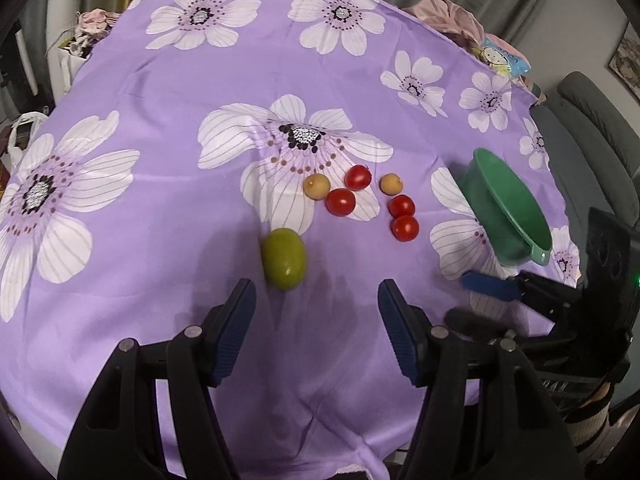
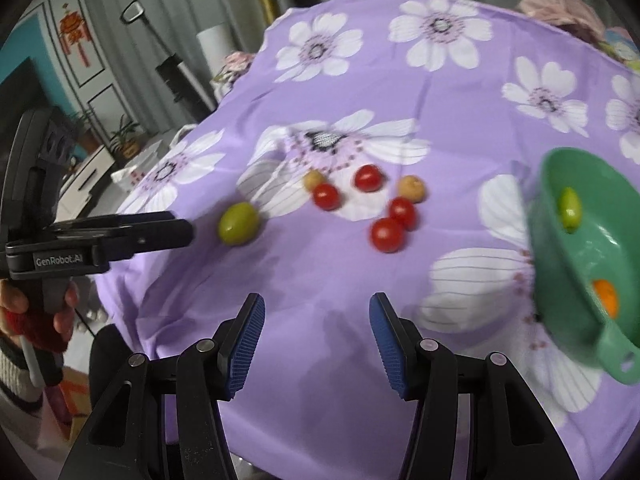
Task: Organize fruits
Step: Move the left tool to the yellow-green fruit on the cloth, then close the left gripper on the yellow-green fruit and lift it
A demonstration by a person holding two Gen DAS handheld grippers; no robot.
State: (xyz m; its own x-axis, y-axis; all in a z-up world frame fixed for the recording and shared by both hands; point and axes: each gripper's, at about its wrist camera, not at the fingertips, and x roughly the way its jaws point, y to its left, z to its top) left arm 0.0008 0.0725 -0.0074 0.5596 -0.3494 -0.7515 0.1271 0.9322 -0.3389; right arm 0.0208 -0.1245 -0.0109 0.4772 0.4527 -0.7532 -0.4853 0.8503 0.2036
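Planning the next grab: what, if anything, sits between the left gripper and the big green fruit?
Nothing visible does. The green fruit lies just ahead of the open left gripper on bare purple cloth; the tomatoes sit beyond it.

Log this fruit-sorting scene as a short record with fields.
surface: purple floral cloth
loose fruit: green fruit, four red tomatoes, two small tan fruits
container: green bowl, to the right of the loose fruit
in bowl: one green fruit, one orange fruit
left gripper: open, empty, green fruit just ahead
right gripper: open, empty
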